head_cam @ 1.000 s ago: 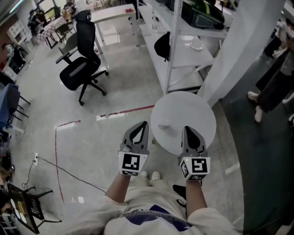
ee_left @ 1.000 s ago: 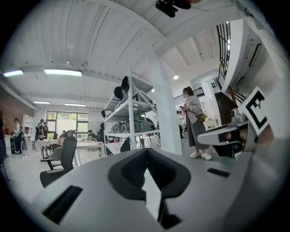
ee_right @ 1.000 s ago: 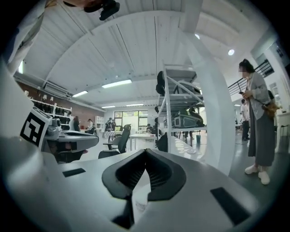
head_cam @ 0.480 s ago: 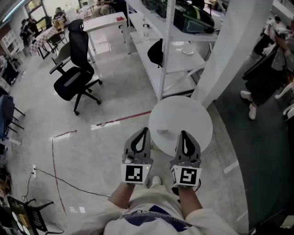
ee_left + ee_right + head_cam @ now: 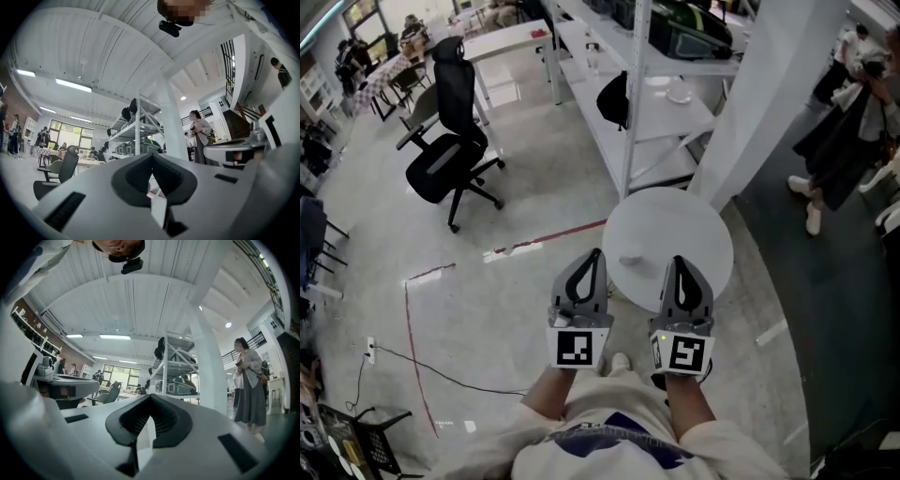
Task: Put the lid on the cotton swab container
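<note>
Hovering side by side: left gripper (image 5: 596, 253), right gripper (image 5: 677, 261); fingers closed, empty

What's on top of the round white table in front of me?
One small white object sits on the round white table; it is too small to identify. The right gripper, held in front of the table, hides part of its near edge, so anything there cannot be seen.

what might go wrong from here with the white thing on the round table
The left gripper and right gripper are both shut and empty; reaching in like this may knock the small white object instead of gripping it.
It is white on a white round table, so easy to misjudge.
</note>
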### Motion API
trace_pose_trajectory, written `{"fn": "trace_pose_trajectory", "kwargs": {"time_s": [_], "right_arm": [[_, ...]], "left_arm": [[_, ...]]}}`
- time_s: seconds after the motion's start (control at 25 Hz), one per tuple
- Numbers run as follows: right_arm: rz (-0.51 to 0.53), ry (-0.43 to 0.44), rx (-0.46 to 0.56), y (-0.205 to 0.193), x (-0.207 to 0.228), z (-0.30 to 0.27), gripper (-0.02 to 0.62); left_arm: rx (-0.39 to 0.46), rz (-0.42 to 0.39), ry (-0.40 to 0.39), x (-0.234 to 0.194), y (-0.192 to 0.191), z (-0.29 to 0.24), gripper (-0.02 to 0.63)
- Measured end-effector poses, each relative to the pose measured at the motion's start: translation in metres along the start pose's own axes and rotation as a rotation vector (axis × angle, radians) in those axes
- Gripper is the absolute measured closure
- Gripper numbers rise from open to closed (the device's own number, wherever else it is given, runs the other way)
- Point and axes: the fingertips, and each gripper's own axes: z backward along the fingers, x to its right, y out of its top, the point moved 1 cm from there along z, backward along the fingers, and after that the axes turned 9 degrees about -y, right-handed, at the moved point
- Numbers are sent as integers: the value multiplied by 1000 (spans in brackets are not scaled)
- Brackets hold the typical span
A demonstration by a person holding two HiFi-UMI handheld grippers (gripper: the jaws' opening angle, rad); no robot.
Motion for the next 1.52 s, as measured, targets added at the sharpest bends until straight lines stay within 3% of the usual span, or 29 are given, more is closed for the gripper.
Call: {"fn": "trace_pose_trajectory", "kwargs": {"time_s": [1.52], "right_arm": [[109,43,35,20,-26,12,589]], "left_arm": [[30,-15,16,-2,8,23,607]]}}
